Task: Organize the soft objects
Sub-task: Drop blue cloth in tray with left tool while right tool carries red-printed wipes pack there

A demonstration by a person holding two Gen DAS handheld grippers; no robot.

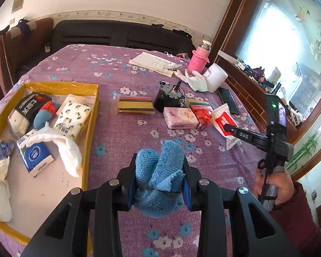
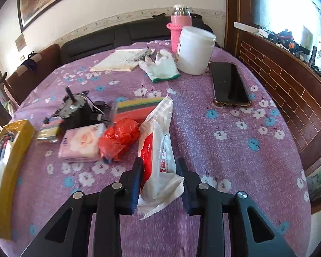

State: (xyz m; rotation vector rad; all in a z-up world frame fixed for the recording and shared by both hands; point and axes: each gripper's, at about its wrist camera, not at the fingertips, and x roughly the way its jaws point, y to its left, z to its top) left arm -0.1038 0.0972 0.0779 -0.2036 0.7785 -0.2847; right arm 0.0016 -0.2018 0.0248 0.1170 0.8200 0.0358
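A blue terry cloth (image 1: 160, 171) is bunched between the fingers of my left gripper (image 1: 160, 157), which is shut on it above the purple flowered tablecloth (image 1: 122, 141). Left of it lies the yellow box (image 1: 92, 115), holding tissue packs, socks and white cloths. My right gripper (image 2: 159, 160) is shut on the lower end of a red and white plastic packet (image 2: 158, 132); both pads press its crumpled sides. The left wrist view shows that gripper (image 1: 231, 128) on the packet at the right, with a person's hand (image 1: 278, 190) around its handle.
Beside the packet lie a red plastic bag (image 2: 119, 137) and a pink tissue pack (image 2: 79, 143). Behind stand a black motor unit (image 2: 75, 111) and coloured sponge packs (image 1: 134, 105). Farther back are a phone (image 2: 229, 83), white tub (image 2: 194, 49), pink flask (image 2: 179, 27), glove (image 2: 162, 66) and notebook (image 2: 119, 61).
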